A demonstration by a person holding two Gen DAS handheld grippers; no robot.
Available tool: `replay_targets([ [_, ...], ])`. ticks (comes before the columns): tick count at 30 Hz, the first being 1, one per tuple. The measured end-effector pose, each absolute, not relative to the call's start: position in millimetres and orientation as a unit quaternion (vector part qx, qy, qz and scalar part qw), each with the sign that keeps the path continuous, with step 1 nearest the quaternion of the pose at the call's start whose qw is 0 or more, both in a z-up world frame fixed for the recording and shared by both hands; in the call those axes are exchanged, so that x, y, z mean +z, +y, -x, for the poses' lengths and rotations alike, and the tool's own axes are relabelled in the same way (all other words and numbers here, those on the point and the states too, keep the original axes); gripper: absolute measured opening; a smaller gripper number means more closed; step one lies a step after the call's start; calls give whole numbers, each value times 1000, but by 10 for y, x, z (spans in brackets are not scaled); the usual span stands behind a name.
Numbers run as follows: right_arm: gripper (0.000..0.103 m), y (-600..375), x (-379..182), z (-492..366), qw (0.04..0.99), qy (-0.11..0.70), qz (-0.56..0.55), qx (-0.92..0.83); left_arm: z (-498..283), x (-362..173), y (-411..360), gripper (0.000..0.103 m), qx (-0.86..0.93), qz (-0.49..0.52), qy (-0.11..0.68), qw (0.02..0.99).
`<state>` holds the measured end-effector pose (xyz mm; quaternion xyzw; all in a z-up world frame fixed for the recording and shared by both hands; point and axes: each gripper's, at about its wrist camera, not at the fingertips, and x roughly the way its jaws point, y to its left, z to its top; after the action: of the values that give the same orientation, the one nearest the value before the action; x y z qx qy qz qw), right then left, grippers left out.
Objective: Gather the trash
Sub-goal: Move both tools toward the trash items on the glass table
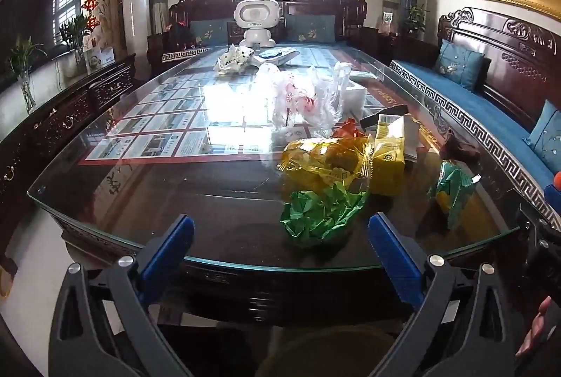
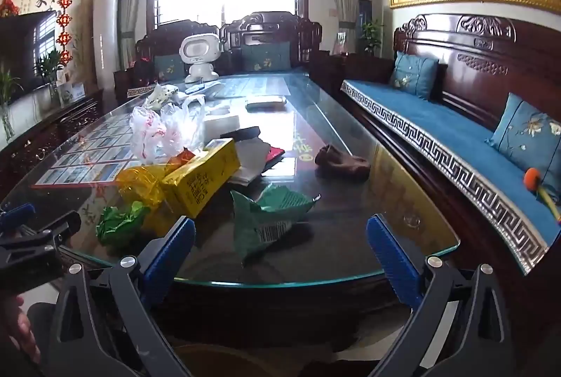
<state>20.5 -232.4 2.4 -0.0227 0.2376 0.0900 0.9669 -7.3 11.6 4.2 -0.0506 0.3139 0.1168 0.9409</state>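
Note:
Trash lies on the near end of a glass-topped table (image 1: 140,194). A crumpled green paper (image 1: 317,215) sits near the front edge, also in the right wrist view (image 2: 117,222). Behind it lie a yellow cellophane wrapper (image 1: 326,161), a yellow carton (image 2: 201,179) and a green snack bag (image 2: 270,219), which shows in the left wrist view too (image 1: 452,191). A clear plastic bag (image 1: 301,100) stands farther back. My left gripper (image 1: 280,236) is open and empty before the green paper. My right gripper (image 2: 280,236) is open and empty before the green snack bag.
A brown cloth (image 2: 342,161) lies right of the trash. A white robot toy (image 1: 254,22) stands at the table's far end. A blue-cushioned wooden sofa (image 2: 455,131) runs along the right. A dark sideboard (image 1: 52,121) runs along the left.

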Motion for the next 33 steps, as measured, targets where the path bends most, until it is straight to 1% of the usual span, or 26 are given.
replay_targets([
  [33,95,-2266,94,-190,967,227,39,111,-1,-20,-69,99,104,11,324,940],
])
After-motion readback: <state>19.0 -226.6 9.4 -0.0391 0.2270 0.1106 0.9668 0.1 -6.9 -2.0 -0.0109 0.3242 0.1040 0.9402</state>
